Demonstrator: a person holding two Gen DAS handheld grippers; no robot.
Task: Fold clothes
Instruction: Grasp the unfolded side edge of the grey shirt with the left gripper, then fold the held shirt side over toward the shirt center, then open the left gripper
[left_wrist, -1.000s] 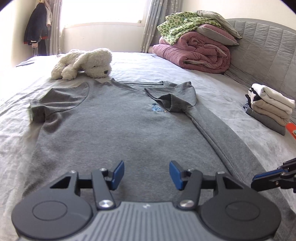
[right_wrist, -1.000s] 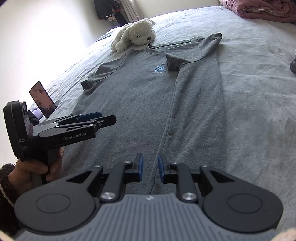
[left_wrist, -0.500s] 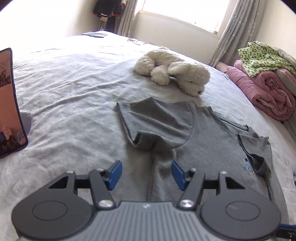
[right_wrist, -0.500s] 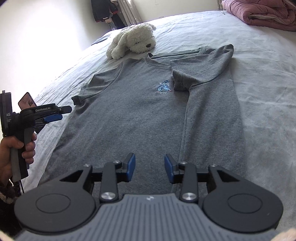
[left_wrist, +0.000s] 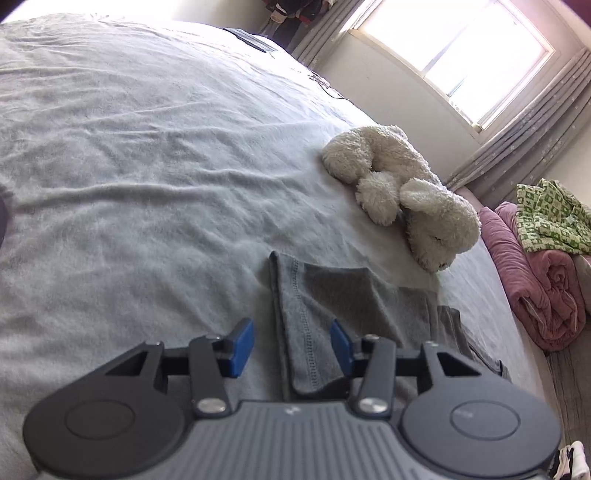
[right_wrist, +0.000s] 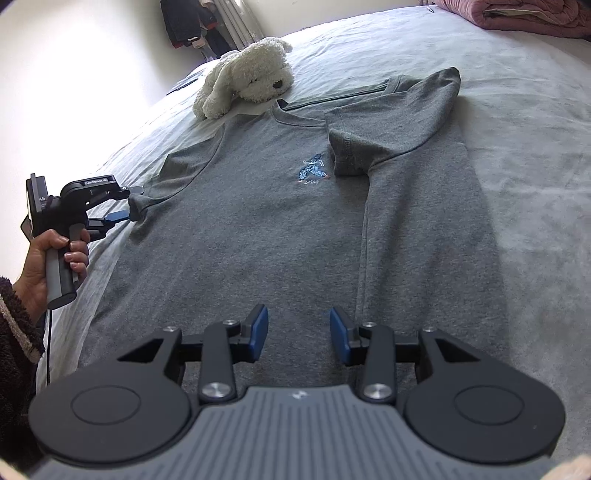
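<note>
Grey T-shirt (right_wrist: 258, 221) is lying face up and spread flat on a pale grey bed (right_wrist: 535, 147), its collar pointing toward a white plush dog (right_wrist: 247, 77) that is sitting just beyond the neckline. The shirt's far sleeve (right_wrist: 369, 147) is lying folded in over the chest, beside a small blue chest emblem (right_wrist: 312, 170). The left gripper (left_wrist: 291, 343), held in a person's hand (right_wrist: 48, 266), is reaching the cuff of the near sleeve (left_wrist: 314, 317); its blue fingers (left_wrist: 242, 347) are standing wide apart, with the stitched hem running between them and closer to the right-hand one, and nothing is being pinched. In the right wrist view those fingers are straddling the cuff edge, one above and one below. The right gripper (right_wrist: 299, 336) is hovering over the lower body of the shirt near the hem, its fingers (right_wrist: 258, 332) likewise spread and gripping nothing, the side fold of the shirt running just right of them. Rolled pink quilt (left_wrist: 543, 280) and a green patterned blanket (left_wrist: 546, 218) are sitting by the window.
</note>
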